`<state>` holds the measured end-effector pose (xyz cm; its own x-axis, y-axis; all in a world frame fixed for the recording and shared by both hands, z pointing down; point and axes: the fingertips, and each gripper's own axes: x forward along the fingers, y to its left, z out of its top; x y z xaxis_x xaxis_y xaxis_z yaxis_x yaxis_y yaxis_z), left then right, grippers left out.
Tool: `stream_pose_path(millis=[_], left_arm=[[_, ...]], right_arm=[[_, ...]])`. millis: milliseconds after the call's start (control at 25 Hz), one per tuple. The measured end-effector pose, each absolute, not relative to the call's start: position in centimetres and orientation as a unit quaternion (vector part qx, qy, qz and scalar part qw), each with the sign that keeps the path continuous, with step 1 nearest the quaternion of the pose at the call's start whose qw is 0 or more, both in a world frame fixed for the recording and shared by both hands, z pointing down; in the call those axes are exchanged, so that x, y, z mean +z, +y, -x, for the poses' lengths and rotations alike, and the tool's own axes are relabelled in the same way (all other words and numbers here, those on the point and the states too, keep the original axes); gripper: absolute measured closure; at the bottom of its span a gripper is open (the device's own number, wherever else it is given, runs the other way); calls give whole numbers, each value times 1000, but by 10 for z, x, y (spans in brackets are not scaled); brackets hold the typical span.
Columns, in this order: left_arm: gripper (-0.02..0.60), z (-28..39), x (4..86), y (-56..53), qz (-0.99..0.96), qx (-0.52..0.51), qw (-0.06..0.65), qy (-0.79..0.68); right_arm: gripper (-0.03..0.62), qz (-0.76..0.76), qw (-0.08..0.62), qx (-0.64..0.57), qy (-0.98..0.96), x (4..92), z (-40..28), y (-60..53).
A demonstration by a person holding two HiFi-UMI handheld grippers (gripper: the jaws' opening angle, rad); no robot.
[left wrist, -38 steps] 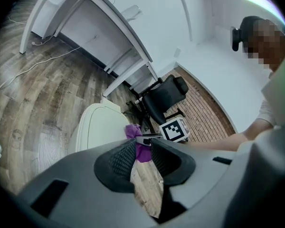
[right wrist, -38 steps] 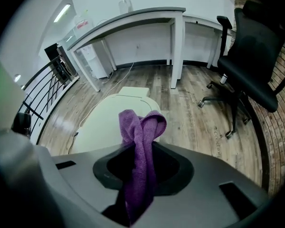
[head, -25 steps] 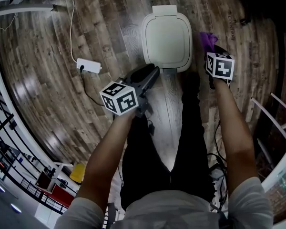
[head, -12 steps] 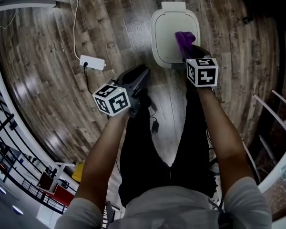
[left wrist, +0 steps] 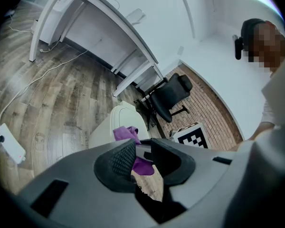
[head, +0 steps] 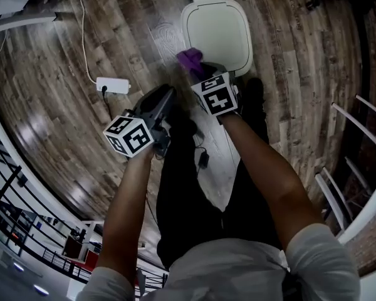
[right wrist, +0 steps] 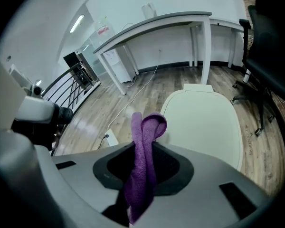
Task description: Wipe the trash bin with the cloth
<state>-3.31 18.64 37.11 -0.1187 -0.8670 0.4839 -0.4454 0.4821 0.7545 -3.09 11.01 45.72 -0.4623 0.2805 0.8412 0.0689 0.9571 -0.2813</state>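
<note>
The white trash bin point(head: 216, 30) stands on the wooden floor with its lid down; it also shows as the bin point(left wrist: 115, 122) in the left gripper view and the bin point(right wrist: 204, 122) in the right gripper view. My right gripper point(head: 199, 73) is shut on a purple cloth point(head: 190, 59), which sits at the lid's near left corner. In its own view the cloth point(right wrist: 145, 141) hangs folded out of the right gripper point(right wrist: 145, 167). My left gripper point(head: 168, 94) hovers left of the bin, apart from it. The left gripper point(left wrist: 143, 151) holds nothing, its jaws a narrow gap apart, with the cloth point(left wrist: 126, 133) seen beyond.
A white power strip point(head: 113, 85) with its cable lies on the floor left of the bin. The person's dark-trousered legs point(head: 194, 193) stand just before the bin. A black office chair point(left wrist: 168, 96) and a white desk point(right wrist: 156, 25) stand beyond. Railings point(head: 6, 168) run along the left.
The right gripper carried the cloth leftward, from beside the bin's right edge across the lid to its near left corner. The left gripper drifted left and nearer to me.
</note>
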Motion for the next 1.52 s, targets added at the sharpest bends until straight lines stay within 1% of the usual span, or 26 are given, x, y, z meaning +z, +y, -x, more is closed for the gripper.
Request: stream_pose_path(millis=[280,960,1520], left_arm=[[480,29,374,169,-468,-221,483,-707],[480,2,380,94,-497,-210,500,-678],[480,23,387,69,-478,-205,489,-700]], right_arm=[[494,99,531,91,-837,474,7,91],[493,64,543,110,-830,481,-42,22],[493,30,557,99,-824,494,-78,-50]])
